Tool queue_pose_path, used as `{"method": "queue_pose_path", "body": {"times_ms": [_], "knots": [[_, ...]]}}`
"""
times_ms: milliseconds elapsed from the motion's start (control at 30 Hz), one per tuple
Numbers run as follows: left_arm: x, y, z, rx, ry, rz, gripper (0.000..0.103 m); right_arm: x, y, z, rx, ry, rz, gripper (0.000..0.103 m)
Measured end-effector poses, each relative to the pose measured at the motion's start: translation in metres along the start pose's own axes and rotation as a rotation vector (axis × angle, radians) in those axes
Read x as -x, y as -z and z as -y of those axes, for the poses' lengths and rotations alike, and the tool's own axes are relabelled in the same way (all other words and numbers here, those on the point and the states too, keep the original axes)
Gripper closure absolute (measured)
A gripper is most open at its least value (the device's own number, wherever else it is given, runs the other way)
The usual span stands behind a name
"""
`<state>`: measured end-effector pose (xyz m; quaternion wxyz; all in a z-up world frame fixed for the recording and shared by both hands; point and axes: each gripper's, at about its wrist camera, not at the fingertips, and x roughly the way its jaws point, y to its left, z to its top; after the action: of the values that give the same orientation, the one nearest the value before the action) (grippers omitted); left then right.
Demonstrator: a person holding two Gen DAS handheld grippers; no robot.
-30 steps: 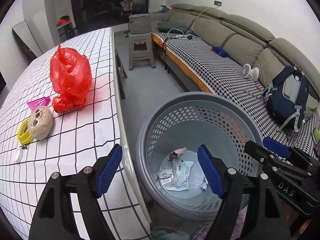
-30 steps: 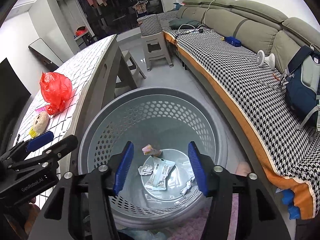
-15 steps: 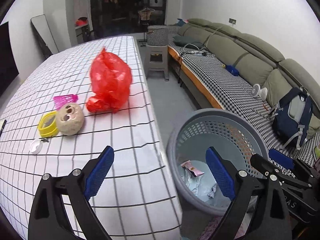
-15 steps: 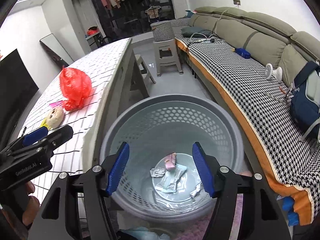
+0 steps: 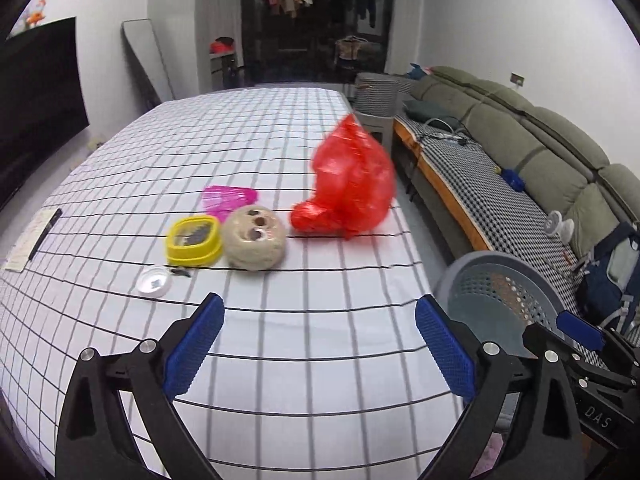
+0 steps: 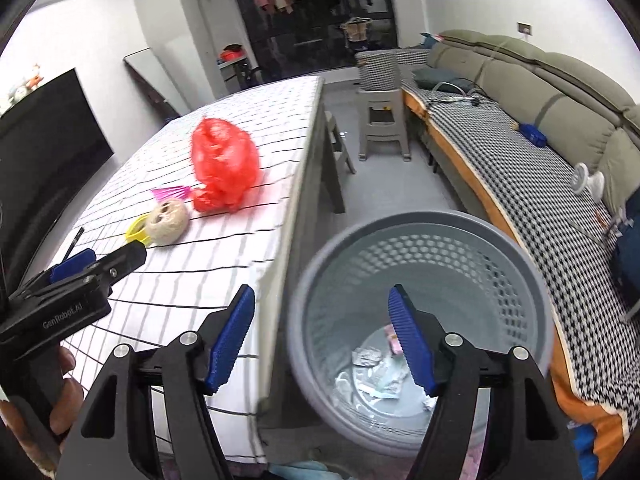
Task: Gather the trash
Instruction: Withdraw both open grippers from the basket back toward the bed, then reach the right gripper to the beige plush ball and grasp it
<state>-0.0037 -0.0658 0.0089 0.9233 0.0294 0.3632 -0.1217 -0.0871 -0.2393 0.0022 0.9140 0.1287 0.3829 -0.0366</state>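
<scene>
My left gripper is open and empty above the near part of the checked table. Ahead of it lie a red plastic bag, a round beige plush face, a yellow square lid, a pink shuttlecock-like piece and a small white cap. My right gripper is open and empty above the near rim of the grey perforated basket, which holds several wrappers. The red bag also shows in the right wrist view.
The basket stands on the floor at the table's right edge. A long sofa with a checked cover runs along the right wall, a dark backpack on it. A grey stool stands beyond the table. A paper and pen lie far left.
Both grippers have risen and swung left, away from the basket's inside. The left one now faces the table top and its objects; the right one is at the basket's near rim.
</scene>
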Motion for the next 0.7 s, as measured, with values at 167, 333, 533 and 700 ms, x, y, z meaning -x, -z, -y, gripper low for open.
{"method": "queue_pose_path", "body": {"times_ms": [167,333,533,700], "knots": [[0.001,0.0,-0.037,0.046,-0.057,0.013,0.008,-0.016,-0.006,-0.032,0.051,-0.044,-0.014,0.036],[0.0,0.003,-0.073,0.076,-0.112,0.011,0.008,-0.035,-0.014,-0.064,0.104,-0.08,-0.029,0.036],[-0.004,0.005,-0.112,0.114,-0.16,-0.001,0.008,-0.064,-0.027,-0.103,0.151,-0.124,-0.052,0.036],[-0.012,0.006,-0.141,0.143,-0.192,-0.015,0.008,-0.086,-0.034,-0.136,0.199,-0.138,-0.074,0.036]]}}
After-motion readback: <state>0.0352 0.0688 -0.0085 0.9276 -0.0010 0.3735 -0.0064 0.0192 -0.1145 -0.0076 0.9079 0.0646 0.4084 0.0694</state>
